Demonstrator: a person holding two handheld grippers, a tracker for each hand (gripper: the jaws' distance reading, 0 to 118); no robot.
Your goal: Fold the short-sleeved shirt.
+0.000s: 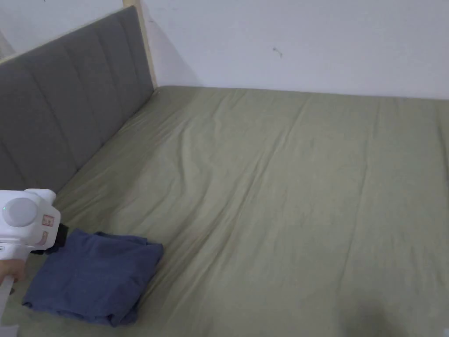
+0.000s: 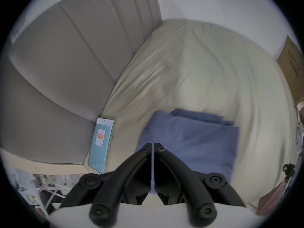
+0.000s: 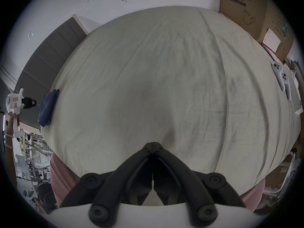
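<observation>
Shirt (image 1: 94, 274) is already a folded blue bundle at about 7 o'clock on the bed (image 1: 285, 197), near the headboard (image 1: 65, 109) corner. Fold looks done, judging by the stacked layers.

Left gripper (image 2: 152, 145): jaws pressed together with only a sliver of a gap, nothing between them, hovering just above the bundle's near edge. Right gripper (image 3: 153, 145): jaws pressed together, empty, over bare sheet at 6 o'clock, well apart from the shirt.

Risks:
- Left claw dips and drags the top layer, so the stack shears open. Far edges already look slightly offset.
- Phone (image 2: 102, 142) lies just beside the bundle at its 9 o'clock, against the headboard; a sideways sweep could knock it.

Count: one shirt, two grippers, one phone, one cardboard box (image 3: 256, 17) at 2 o'clock, two white controllers (image 3: 281, 78) at 3 o'clock.
</observation>
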